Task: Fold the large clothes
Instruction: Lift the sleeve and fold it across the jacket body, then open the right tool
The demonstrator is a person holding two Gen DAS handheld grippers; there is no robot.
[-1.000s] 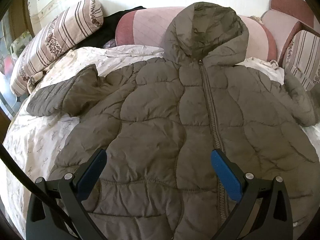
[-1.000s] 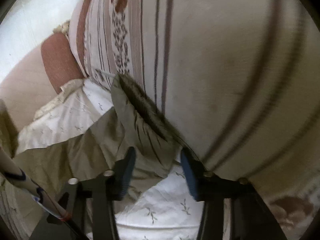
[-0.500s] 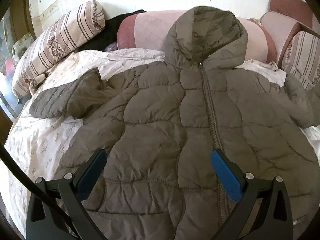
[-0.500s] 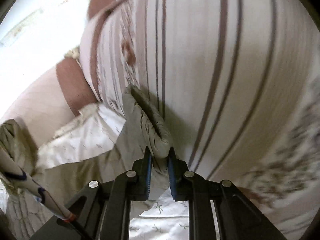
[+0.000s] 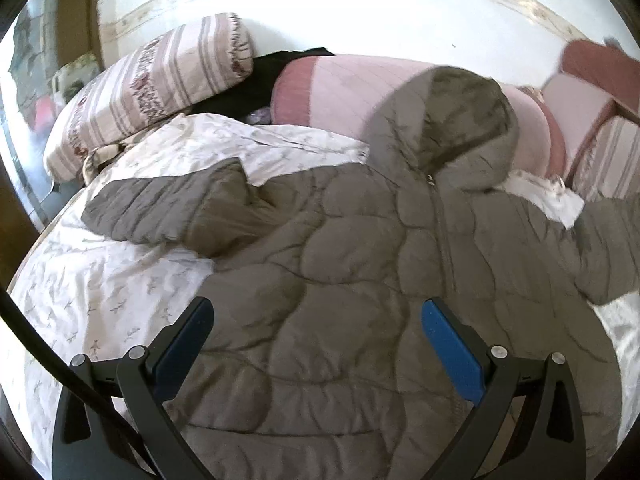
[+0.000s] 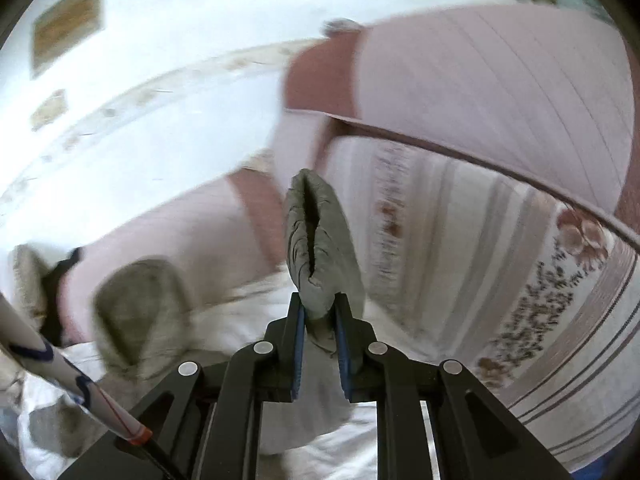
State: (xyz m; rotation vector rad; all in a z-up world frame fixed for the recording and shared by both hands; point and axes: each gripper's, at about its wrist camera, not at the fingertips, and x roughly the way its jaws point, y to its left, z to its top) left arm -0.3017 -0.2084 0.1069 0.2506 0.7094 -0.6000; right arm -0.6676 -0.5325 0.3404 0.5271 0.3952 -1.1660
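Note:
A grey-brown quilted hooded jacket lies face up on the bed, zipper shut, hood against the pink bolster. Its one sleeve lies bent across the sheet at the left. The other sleeve is raised at the right edge of the left wrist view. My left gripper hovers open above the jacket's lower front with nothing between its fingers. My right gripper is shut on the sleeve cuff, held up in the air in front of the striped pillow.
White floral bedsheet covers the bed. A striped pillow lies at the back left, a pink bolster behind the hood, a dark garment between them. Striped and pink cushions stand close at the right.
My right gripper shut on the sleeve cuff and lifted it high off the bed. The left gripper rose and drew back slightly, still open.

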